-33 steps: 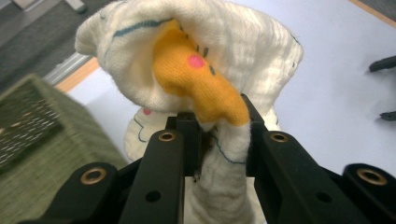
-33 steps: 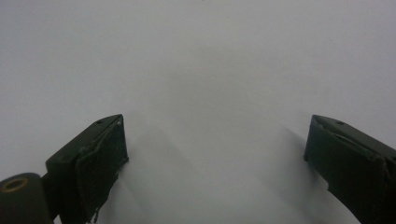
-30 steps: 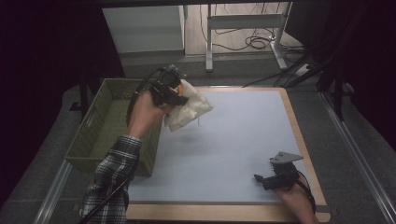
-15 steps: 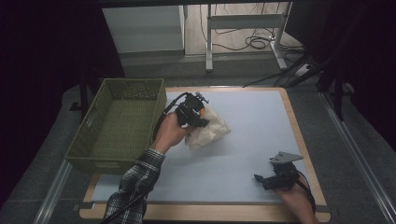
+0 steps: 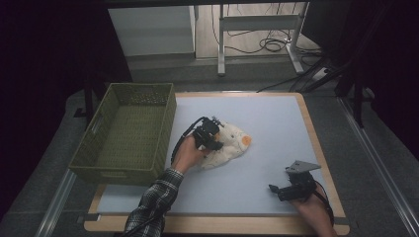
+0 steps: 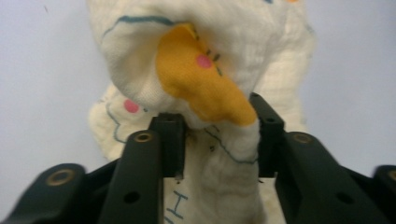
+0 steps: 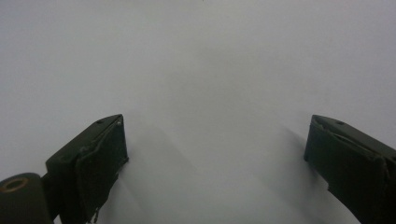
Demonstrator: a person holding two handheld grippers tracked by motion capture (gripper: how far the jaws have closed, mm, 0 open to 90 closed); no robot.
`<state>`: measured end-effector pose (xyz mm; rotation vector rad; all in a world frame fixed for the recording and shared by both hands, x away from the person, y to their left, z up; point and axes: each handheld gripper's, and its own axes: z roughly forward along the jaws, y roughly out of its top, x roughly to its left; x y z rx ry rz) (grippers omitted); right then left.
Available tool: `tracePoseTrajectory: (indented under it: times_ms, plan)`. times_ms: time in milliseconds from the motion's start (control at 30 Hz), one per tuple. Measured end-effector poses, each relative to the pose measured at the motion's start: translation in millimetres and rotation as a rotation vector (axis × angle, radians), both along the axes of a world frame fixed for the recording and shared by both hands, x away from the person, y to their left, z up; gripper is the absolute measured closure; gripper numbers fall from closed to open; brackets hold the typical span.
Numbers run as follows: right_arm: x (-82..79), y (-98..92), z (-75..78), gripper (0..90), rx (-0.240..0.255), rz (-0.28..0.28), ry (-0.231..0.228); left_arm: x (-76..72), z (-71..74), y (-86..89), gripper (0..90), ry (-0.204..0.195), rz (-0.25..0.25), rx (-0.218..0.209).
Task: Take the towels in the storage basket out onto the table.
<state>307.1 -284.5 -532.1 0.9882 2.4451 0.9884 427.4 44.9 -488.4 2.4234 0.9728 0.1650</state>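
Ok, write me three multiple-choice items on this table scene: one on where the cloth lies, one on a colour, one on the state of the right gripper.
1. Where does the cream cloth lie?
A. inside the basket
B. on the table mat, right of the basket
C. on the floor

2. What colour is the woven basket?
A. green
B. red
C. white

3. How do the jaws of the right gripper stand?
A. shut on the cloth
B. shut on the basket's rim
C. open, with nothing between them

Answers:
1. B, since the high view shows the cloth on the pale mat beside the basket, under the left gripper.
2. A, as its weave is olive green.
3. C, as the right gripper view shows the jaws wide apart over bare mat.
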Motion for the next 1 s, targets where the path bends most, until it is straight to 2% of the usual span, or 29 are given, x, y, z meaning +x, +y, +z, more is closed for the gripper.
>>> tracePoseTrajectory:
  times_ms: [100, 167, 300, 467, 600, 700, 800, 867, 1000]
  plan:
    - [0.0, 0.0, 0.0, 5.9, 0.000, 0.000, 0.000, -0.4, -5.8, 3.9, 46.5, 0.002, 0.014, -0.020]
    - [0.0, 0.0, 0.0, 5.9, 0.000, 0.001, 0.000, -2.8, -4.6, 7.5, 33.0, -0.019, 0.016, -0.023]
    - [0.0, -0.1, 0.2, 5.9, -0.003, 0.001, 0.002, -12.0, 3.0, 16.5, 22.6, -0.047, 0.029, -0.037]
    - [-0.1, 0.2, 0.2, 5.8, -0.003, 0.001, 0.001, -27.1, 11.7, 31.1, 24.1, -0.069, 0.056, -0.065]
    - [-0.1, 0.3, 0.4, 6.0, -0.004, 0.000, 0.002, -40.8, 13.4, 39.9, 32.3, -0.066, 0.059, -0.085]
    - [-0.6, 0.4, 1.2, 8.3, 0.000, -0.010, 0.004, -52.6, 12.0, 42.4, 39.7, -0.087, 0.062, -0.088]
    - [-1.3, 1.1, 3.8, 19.2, 0.006, -0.024, -0.001, -63.1, 7.7, 42.9, 43.3, -0.094, 0.048, -0.098]
    - [-0.5, 4.0, 5.3, 24.4, 0.016, -0.018, 0.006, -70.9, 4.0, 42.9, 45.2, -0.119, 0.040, -0.087]
    - [1.9, 14.9, 7.4, 35.9, 0.033, 0.035, 0.025, -82.9, -7.1, 45.1, 46.7, -0.150, 0.045, -0.086]
